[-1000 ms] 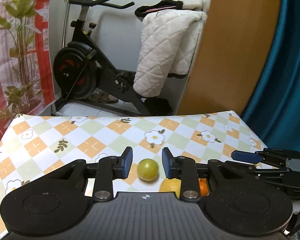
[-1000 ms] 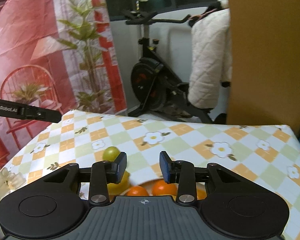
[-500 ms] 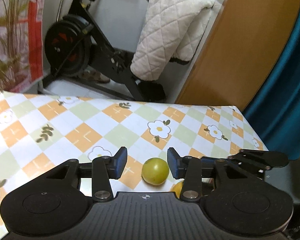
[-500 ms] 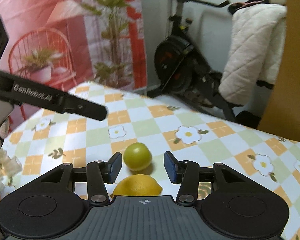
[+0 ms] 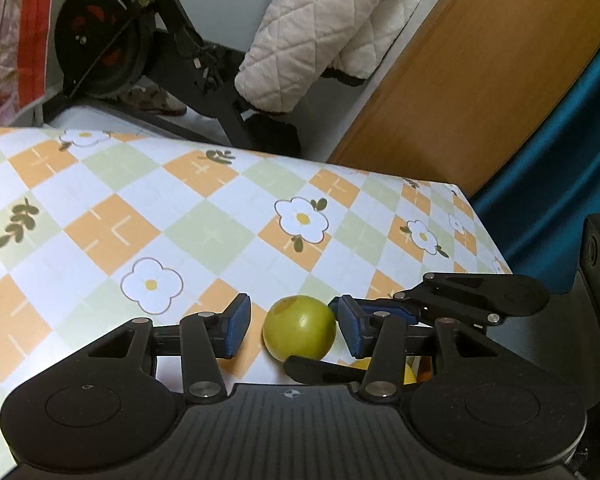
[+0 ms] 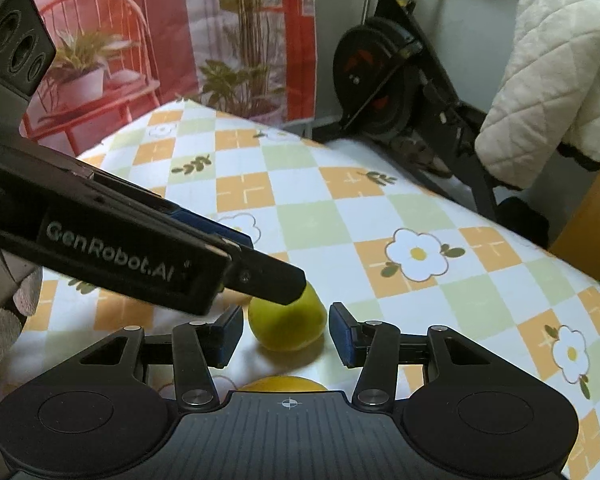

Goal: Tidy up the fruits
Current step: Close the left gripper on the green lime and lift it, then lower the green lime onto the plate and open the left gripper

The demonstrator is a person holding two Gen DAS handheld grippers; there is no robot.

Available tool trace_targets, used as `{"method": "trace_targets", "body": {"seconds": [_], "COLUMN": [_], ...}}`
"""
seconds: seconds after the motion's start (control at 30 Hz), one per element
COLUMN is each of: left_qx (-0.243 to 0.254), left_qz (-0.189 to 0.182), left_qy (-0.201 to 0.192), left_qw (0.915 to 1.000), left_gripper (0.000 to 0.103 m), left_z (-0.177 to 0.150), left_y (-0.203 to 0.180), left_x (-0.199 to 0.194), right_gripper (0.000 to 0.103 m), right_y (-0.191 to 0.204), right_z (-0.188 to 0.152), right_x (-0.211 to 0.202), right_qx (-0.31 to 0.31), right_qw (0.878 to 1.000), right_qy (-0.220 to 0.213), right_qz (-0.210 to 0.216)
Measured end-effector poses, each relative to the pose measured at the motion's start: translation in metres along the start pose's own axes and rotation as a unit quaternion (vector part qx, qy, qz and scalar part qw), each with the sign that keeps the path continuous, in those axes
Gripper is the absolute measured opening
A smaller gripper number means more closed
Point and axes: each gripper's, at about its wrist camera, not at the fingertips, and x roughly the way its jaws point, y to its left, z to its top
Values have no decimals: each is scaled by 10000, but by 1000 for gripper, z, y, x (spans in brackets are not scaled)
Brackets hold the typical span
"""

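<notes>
Broadly, a table (image 5: 99, 220) under a checked cloth of orange, pale green and white squares with daisy prints fills most of both views, and behind it stand an exercise bike (image 6: 384, 80), a quilted white blanket (image 5: 320, 32) draped over a rail, a wooden panel (image 5: 480, 80), a teal curtain (image 5: 572, 168) and a red backdrop printed with plants (image 6: 227, 32). Next in size come the two tools: the left gripper (image 5: 289, 328) and the right gripper (image 6: 285, 334) both angle down toward the same spot, the right one crossing in from the side in the left wrist view. Both have just been opening their jaws, which now stand spread. A round green fruit (image 5: 300, 333) sits on the cloth between the blue pads of each; no pad presses on it, though one left finger overlaps its top in the right wrist view. Just nearer lies a yellow lemon (image 6: 283, 383), mostly hidden.
</notes>
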Motion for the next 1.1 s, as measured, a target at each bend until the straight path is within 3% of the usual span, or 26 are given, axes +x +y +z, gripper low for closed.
{"method": "trace_targets", "body": {"seconds": [0.27,0.63,1.1], "left_qx": [-104,-64,366], "left_qz": [-135,-104,40], "left_qy": [179,81,-215], "left_qw": [9997,9999,9991], "left_gripper": [50,47,47], "left_z": [-5,-6,-4], "left_y": [5,0,-38], "left_x": [16,14,-30], "right_gripper": [44,43,43], "right_y": [-2,-2,8], "right_z": [1,2,-1], "right_x": [9,10,-44], "right_qx": [30,79,127], "right_qw": [9999,9999,9988], "right_qy": [116,93,-463], "right_qz": [8,-33,-107]}}
